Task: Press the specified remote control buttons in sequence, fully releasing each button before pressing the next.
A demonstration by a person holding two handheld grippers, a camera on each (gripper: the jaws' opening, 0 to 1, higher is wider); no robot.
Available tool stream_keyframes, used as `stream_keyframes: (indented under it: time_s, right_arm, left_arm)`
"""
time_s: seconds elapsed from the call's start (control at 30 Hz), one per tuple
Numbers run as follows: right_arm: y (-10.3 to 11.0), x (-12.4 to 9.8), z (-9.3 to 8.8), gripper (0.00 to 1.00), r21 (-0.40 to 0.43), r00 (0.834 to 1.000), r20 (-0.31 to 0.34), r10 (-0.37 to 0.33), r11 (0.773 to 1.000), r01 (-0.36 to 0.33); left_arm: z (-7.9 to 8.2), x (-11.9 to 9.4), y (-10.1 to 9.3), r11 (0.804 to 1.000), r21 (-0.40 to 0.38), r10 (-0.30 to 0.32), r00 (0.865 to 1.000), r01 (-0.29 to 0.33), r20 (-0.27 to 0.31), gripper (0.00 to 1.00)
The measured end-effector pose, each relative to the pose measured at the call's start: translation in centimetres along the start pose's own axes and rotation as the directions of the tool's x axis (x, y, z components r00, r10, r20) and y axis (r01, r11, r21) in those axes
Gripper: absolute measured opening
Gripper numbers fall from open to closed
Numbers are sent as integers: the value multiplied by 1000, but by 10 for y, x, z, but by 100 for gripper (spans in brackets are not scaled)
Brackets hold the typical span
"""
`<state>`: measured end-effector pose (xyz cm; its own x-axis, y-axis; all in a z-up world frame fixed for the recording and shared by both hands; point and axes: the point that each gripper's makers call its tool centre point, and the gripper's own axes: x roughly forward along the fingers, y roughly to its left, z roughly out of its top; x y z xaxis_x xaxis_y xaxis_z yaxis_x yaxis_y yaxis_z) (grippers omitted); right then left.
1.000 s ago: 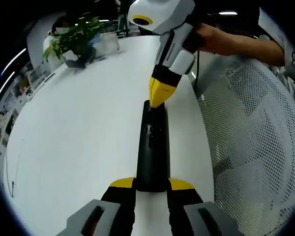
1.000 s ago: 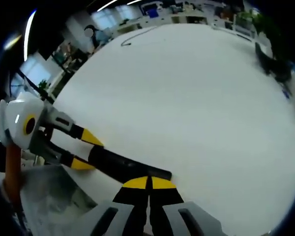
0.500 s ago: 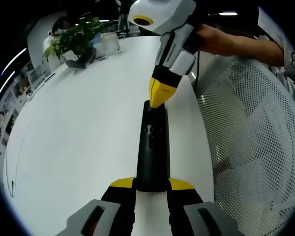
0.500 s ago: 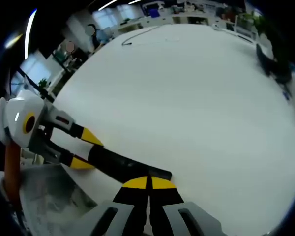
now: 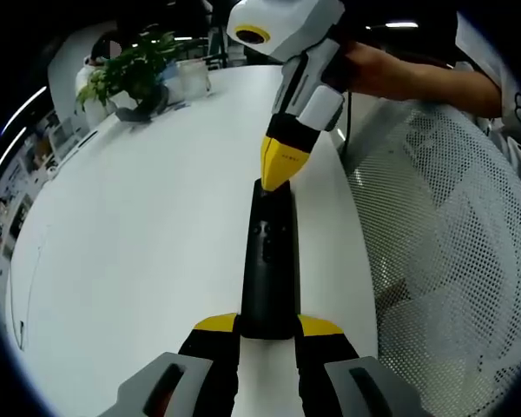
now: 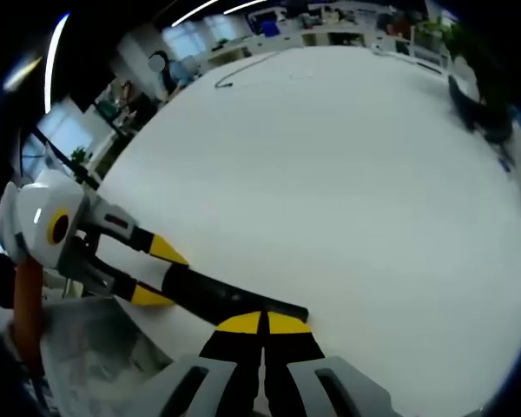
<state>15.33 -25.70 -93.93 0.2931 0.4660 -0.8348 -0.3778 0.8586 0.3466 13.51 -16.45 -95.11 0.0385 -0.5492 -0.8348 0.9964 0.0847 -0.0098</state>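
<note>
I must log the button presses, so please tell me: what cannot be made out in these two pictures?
- Left gripper view: button labels on the remote are too small; the right claw covers its far end, so contact is unclear.
- Right gripper view: the remote lies edge-on, no buttons visible; the right claw hides its near end.
- Left gripper view: the left claw covers the remote's near end.

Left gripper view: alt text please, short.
A black remote lies lengthwise on a white table, its near end clamped between the left tongs. The right tongs, shut, press their yellow tip onto its far end. A potted plant stands at the table's far edge; a white mesh chair sits to the right.
</note>
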Motion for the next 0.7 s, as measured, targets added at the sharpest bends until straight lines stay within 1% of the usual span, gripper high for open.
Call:
stream_keyframes:
  time_s: [0.1, 0.2, 0.33, 0.47, 0.5, 0.57, 0.6, 0.7]
  right_arm:
    - [-2, 2, -3, 0, -1, 1000, -12, -15, 1000, 15]
    - [2, 3, -3, 0, 0, 1000, -16, 4, 1000, -4]
    - [2, 4, -3, 0, -11, 1000, -19, -3, 1000, 3]
    - [0, 4, -3, 0, 13, 1000, -16, 8, 1000, -8]
    - [1, 4, -3, 0, 15, 1000, -15, 9, 1000, -8]
    - [2, 5, -2, 0, -2, 1000, -18, -1, 1000, 1]
    - [2, 5, -2, 0, -21, 1000, -26, -9, 1000, 9]
    - [3, 6, -3, 0, -44, 999, -30, -17, 999, 15]
  left_arm:
    - [1, 0, -1, 1000, 1, -1, 1000, 1, 9, 24]
    - [2, 1, -1, 1000, 0, -5, 1000, 5, 15, 24]
    - [2, 1, -2, 1000, -2, -6, 1000, 6, 17, 24]
    - [3, 0, -1, 1000, -7, -10, 1000, 10, 22, 24]
    - [2, 0, 0, 1000, -8, -14, 999, 14, 31, 24]
    - [3, 0, 0, 999, -39, -22, 998, 24, 51, 24]
    - [5, -1, -3, 999, -36, -21, 998, 23, 51, 24]
    - [12, -2, -9, 999, -26, -22, 999, 23, 43, 24]
